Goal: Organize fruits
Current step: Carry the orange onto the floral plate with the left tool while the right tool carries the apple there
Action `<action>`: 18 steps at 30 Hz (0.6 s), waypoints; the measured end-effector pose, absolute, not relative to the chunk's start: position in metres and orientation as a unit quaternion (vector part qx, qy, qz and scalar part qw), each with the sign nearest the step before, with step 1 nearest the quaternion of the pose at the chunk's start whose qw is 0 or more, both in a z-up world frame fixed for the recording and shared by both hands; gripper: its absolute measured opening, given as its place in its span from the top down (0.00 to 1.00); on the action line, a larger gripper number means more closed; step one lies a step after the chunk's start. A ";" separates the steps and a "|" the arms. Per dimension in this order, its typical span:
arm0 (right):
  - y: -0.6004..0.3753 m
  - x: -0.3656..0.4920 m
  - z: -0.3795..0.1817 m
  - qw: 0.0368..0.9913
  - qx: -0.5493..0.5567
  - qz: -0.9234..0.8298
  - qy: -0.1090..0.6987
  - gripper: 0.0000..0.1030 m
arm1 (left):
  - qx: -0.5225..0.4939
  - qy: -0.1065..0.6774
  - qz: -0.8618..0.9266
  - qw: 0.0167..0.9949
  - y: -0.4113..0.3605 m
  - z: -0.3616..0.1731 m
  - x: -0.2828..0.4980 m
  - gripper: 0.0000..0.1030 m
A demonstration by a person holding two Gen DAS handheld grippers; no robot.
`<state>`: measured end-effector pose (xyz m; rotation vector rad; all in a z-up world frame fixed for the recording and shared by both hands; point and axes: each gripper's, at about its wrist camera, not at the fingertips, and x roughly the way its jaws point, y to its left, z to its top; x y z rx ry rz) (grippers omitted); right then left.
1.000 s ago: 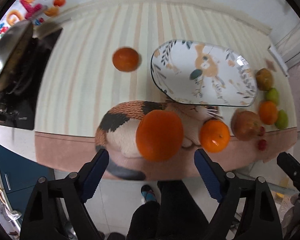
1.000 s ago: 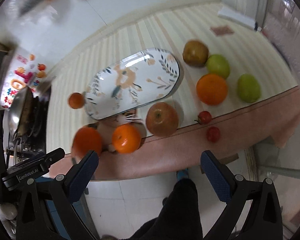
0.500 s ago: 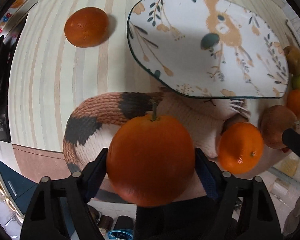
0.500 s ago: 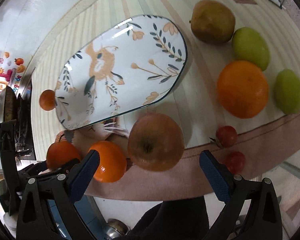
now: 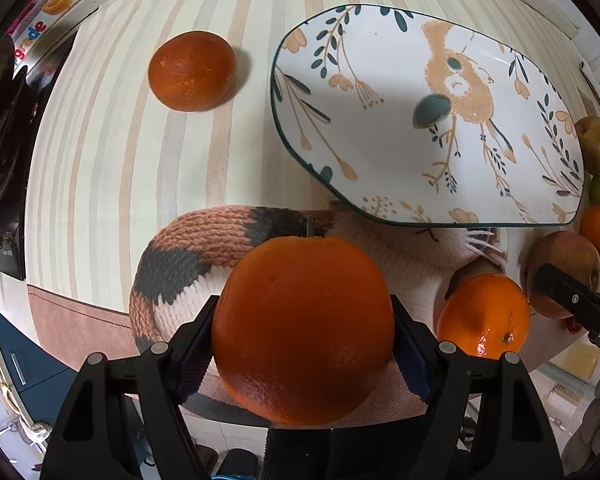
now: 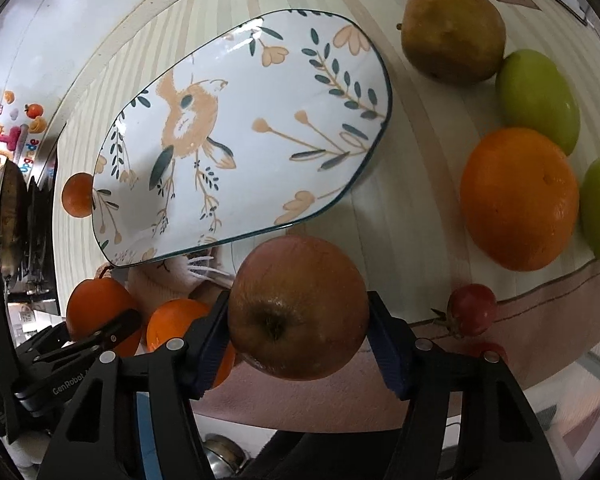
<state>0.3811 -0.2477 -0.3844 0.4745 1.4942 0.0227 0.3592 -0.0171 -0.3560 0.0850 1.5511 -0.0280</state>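
My left gripper (image 5: 304,332) sits low in the middle of its view with the pads against both sides of a big orange (image 5: 303,330), which rests on a knitted cat mat (image 5: 188,256); the jaws have just been closing a little. My right gripper (image 6: 298,336) has just been closing too, and its pads now touch the two sides of a reddish apple (image 6: 300,306) at the lower centre of its view. The other gripper's body at lower left there reads "GenRobot". Just right of the big orange lies a smaller orange (image 5: 484,316), close to the table's front edge, where a pinkish band of cloth (image 6: 540,316) runs. Two small red fruits (image 6: 470,310) lie on that band, lower right. Beyond the mat is the bird-patterned plate (image 5: 400,80), bare. Left of it, apart, lies a dark orange (image 5: 192,70) with open striped cloth around it. At right are an orange (image 6: 518,198), two green fruits (image 6: 538,98) and a brown pear (image 6: 452,26). Far upper left, colourful magnets show letters ending "grade".
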 end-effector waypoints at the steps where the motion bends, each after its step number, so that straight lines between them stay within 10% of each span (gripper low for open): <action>1: -0.247 0.382 -0.384 0.709 0.212 0.012 0.672 0.36 | 0.038 0.699 -0.011 0.714 -0.026 -0.349 0.363 0.26; 18: -0.248 0.407 -0.313 0.735 0.223 0.088 0.634 0.36 | -0.057 0.644 -0.054 0.761 -0.015 -0.229 0.386 0.26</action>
